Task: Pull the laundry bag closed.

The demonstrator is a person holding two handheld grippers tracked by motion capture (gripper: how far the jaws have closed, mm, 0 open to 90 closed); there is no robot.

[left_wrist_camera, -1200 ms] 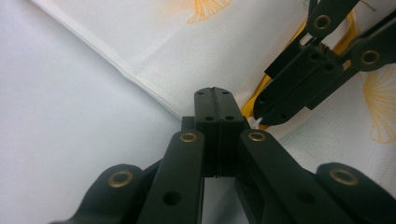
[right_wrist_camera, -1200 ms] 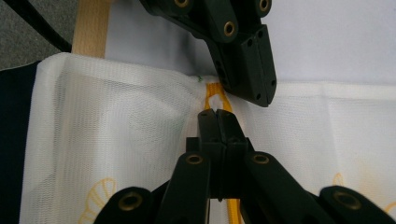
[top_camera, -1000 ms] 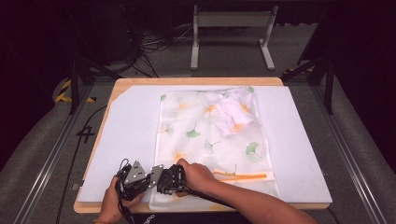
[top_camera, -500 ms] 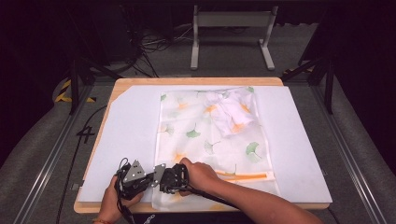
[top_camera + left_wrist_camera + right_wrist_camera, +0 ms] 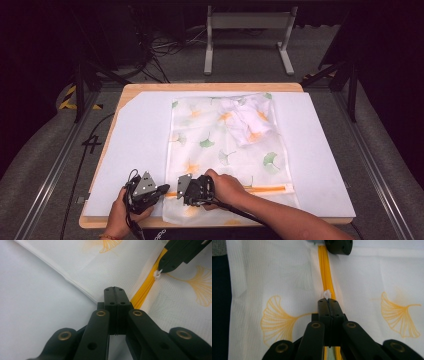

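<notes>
jaws on both grippers stand pressed together: the left gripper [image 5: 114, 293] is clenched on the near left edge of the mesh laundry bag [image 5: 225, 150], where the zipper ends, though whether cloth is truly pinched between them cannot be told from its own view; the right gripper [image 5: 328, 303] is clenched with the small white zipper pull [image 5: 327, 293] at its tips, apparently grasping it. largest item first: the white surface [image 5: 140, 145] carries the bag, which lies flat along the middle, printed with green and orange ginkgo leaves, its near end toward the person. a bundled white garment [image 5: 247, 117] sits inside the bag at its far right corner. the orange zipper [image 5: 265, 188] runs across the near end of the bag, from the two grippers at left out toward the right side. in the right gripper view the zipper teeth [image 5: 325, 270] beyond the pull, toward the left gripper, read as one solid closed band. judgement on progress: the garment is already loaded, and the pull sits close to the left end of the track, so the zipper run is either nearly finished or barely begun; the pictures do not settle which direction closes it. hard to make out: the state of the zipper to the right of the hand in the high view, which is small and pale. hidden: the zipper stretch beneath the right hand [image 5: 227, 187].
</notes>
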